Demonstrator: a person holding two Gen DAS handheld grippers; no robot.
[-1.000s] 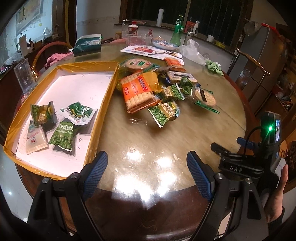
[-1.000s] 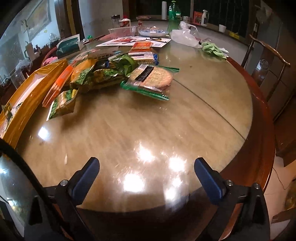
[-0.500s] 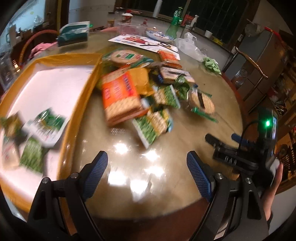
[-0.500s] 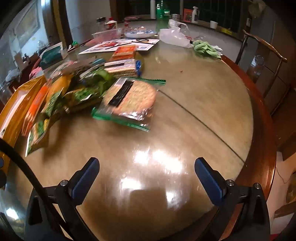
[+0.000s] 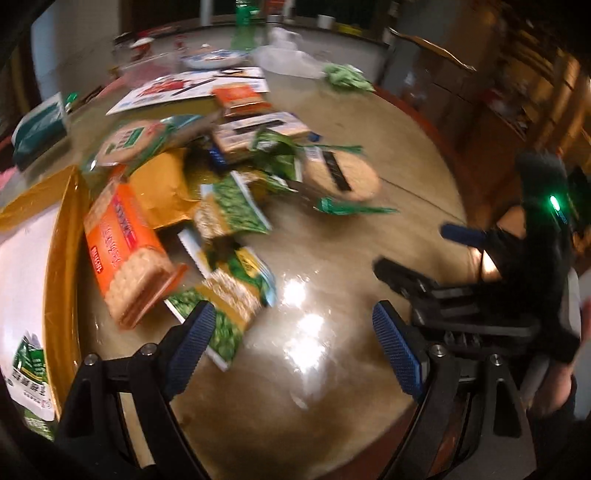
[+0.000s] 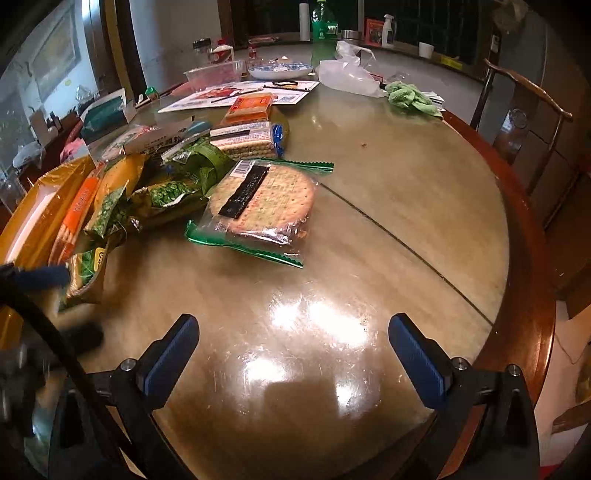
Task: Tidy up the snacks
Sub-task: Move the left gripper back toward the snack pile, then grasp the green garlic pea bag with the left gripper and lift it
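A heap of snack packets lies on the round table. In the left wrist view my left gripper (image 5: 295, 336) is open and empty, its left fingertip just over a green pea packet (image 5: 225, 306). Beside that lie an orange cracker pack (image 5: 125, 254) and the yellow tray (image 5: 62, 266), which holds a green packet (image 5: 31, 373). In the right wrist view my right gripper (image 6: 295, 354) stands open over bare tabletop, nothing between its fingers. Ahead of it rests a round cracker pack (image 6: 264, 206) with green pea packets (image 6: 166, 192) to its left.
At the table's far side sit a printed sheet (image 6: 240, 94), a blue-patterned plate (image 6: 280, 70), a clear plastic bag (image 6: 347, 75), a green cloth (image 6: 412, 99) and a green bottle (image 6: 323, 35). A wooden chair (image 6: 528, 99) stands at the right edge.
The left gripper swung right from the tray toward the snack heap, which now looms close. The right gripper edged closer to the round cracker pack, then held still. Both stayed open.
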